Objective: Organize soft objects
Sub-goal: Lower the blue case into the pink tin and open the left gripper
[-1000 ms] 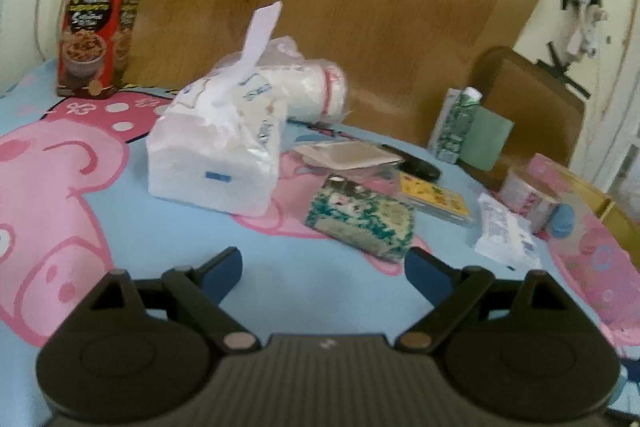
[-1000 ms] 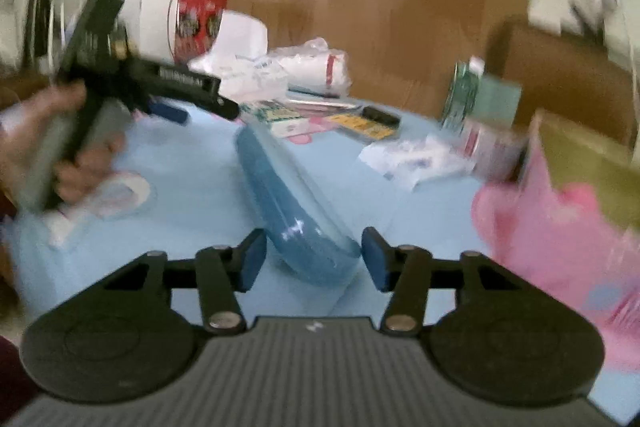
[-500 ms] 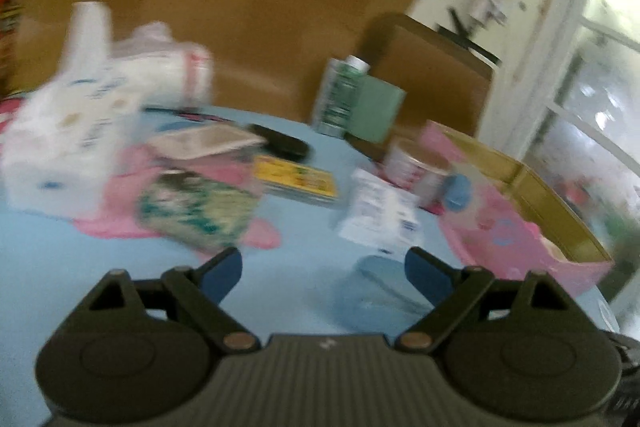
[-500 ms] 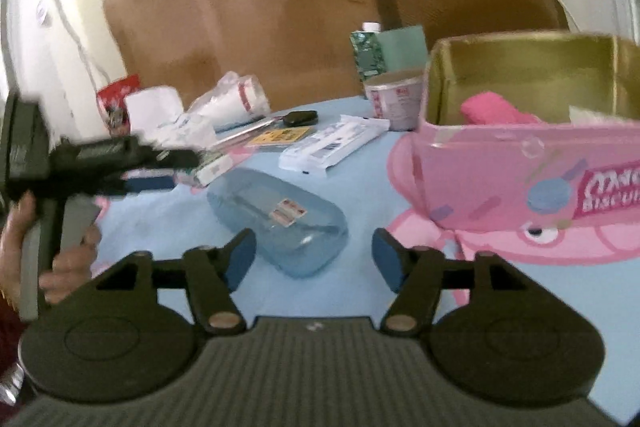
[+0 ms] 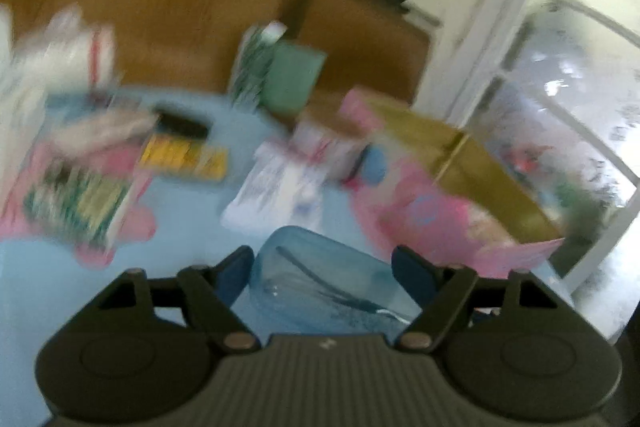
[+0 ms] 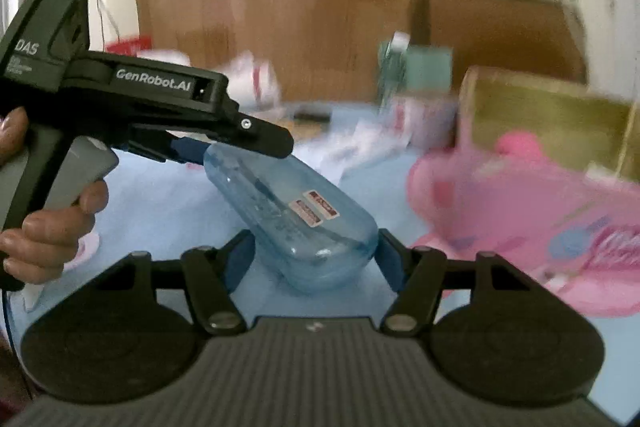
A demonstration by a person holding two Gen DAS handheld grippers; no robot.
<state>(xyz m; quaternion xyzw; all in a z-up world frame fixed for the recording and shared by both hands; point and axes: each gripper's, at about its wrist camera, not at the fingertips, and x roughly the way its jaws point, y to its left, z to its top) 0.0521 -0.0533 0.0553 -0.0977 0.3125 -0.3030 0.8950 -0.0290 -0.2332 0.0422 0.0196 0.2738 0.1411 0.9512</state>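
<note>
A translucent blue pouch [image 6: 288,211] lies on the light-blue cartoon tablecloth [image 6: 168,203]. My right gripper [image 6: 314,247] is open, and its blue pads stand close on either side of the pouch's near end with no squeeze showing. My left gripper [image 5: 322,259] has the pouch [image 5: 320,267] between its fingers and its jaws are closing. They do not press on it. In the right wrist view the left gripper [image 6: 236,151] reaches the pouch's far end, held by a hand [image 6: 48,227]. The pink box [image 6: 500,195] with a gold lining stands open to the right.
Blurred items crowd the table's far side: a green patterned box [image 5: 80,203], a yellow packet [image 5: 180,155], a white wipes pack [image 5: 276,187], a green carton [image 5: 288,79]. A brown chair [image 5: 360,39] and a window [image 5: 568,107] lie beyond. The pink box [image 5: 440,227] is close to the right.
My left gripper swung right from the tissue pack to the blue pouch and its jaws narrowed around it. The pouch's near end now sits between my right gripper's pads instead of ahead of them.
</note>
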